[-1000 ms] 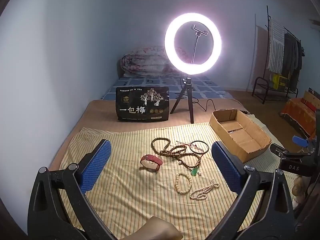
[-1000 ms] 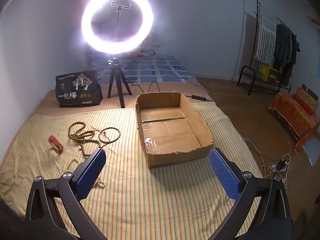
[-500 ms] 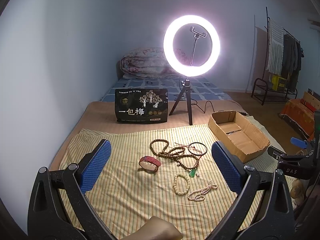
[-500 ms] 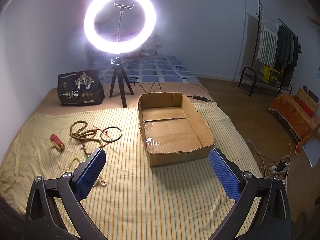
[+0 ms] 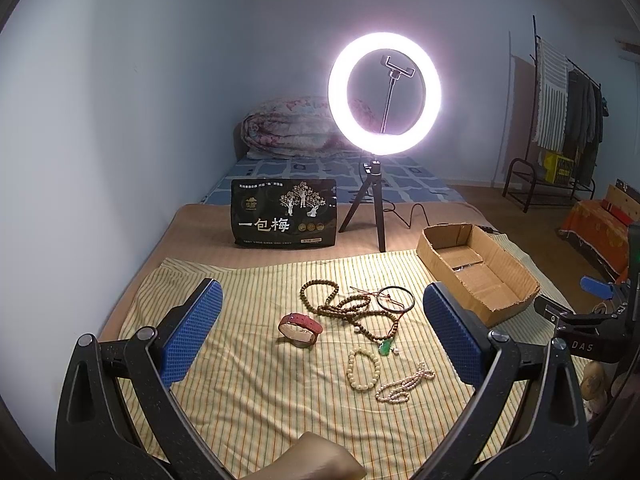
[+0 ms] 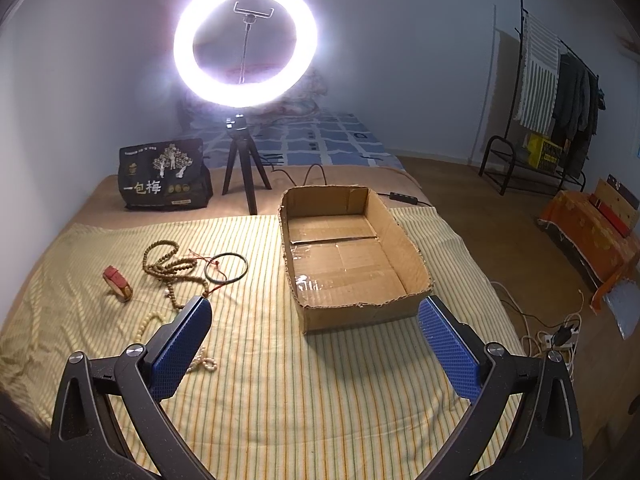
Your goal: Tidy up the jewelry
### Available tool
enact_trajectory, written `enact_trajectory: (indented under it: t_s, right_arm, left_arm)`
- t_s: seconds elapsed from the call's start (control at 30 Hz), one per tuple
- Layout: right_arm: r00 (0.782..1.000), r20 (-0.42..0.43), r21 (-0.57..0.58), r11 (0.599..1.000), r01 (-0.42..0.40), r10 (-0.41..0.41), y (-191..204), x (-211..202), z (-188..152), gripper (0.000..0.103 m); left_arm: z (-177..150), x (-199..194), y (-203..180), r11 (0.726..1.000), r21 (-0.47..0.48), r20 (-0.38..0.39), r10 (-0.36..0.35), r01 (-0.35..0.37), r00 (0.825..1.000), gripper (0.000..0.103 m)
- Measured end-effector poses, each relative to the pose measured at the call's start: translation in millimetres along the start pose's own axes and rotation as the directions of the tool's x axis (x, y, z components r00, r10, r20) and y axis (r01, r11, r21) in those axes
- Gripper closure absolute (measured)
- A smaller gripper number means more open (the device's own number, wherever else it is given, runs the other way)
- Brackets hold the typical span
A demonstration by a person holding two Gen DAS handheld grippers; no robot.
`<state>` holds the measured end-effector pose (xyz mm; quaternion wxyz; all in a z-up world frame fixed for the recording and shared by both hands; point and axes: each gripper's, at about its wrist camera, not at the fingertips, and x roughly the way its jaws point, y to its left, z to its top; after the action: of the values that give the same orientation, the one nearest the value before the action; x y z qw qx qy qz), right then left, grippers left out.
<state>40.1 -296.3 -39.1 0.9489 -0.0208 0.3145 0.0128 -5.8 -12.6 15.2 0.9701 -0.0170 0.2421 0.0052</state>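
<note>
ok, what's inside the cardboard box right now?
Nothing: the cardboard box shows only its bare taped floor. The strip behind its near wall is hidden in both views.

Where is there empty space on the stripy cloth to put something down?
The striped cloth is bare in front of the cardboard box, near the right gripper. The box floor is bare too. It is crowded left of the box: wooden beads, red band, black ring, pale beads.

The left gripper (image 5: 322,340) hovers with its jaws spread wide, holding nothing. The right gripper (image 6: 314,344) is likewise wide open and empty, raised at the near side.
</note>
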Motion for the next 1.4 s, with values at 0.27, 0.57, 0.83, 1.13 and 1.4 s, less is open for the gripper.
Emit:
enact_trajectory:
  t_s: [0.27,0.57,0.83,1.13,1.4]
  right_arm:
    - [1.000,-0.002,-0.002,1.000,-0.002,0.002,1.0,0.5,0.1,0.000]
    - [1.000,-0.004,-0.001,1.000,-0.002,0.002,1.3,0.3,0.3,0.000]
    - [1.000,-0.004,-0.002,1.000,-0.002,0.002,1.4,0.5,0.4,0.000]
    - [1.000,-0.007,-0.003,1.000,-0.005,0.005,3.1,0.9,-1.0,0.000]
    - [1.000,-0.010,-0.007,1.000,-0.009,0.009,4.6,1.8,-3.1,0.000]
  left_arm:
    - [-0.4,0.6,0.5,1.000,0.000,0.003,0.001,-0.001,1.000,0.001]
    - [-1.7,0.5,1.2,1.000,-0.002,0.004,0.001,-0.001,1.000,0.001]
    - [-2.2,0.2,1.1,1.000,-0.001,0.005,0.001,-0.001,1.000,0.001]
    - [-1.9,-0.1,0.9,1.000,-0.001,0.004,0.001,-0.001,1.000,0.001]
    - [-0.1,0.9,3.8,1.000,-0.004,-0.001,0.007,-0.007,1.000,0.001]
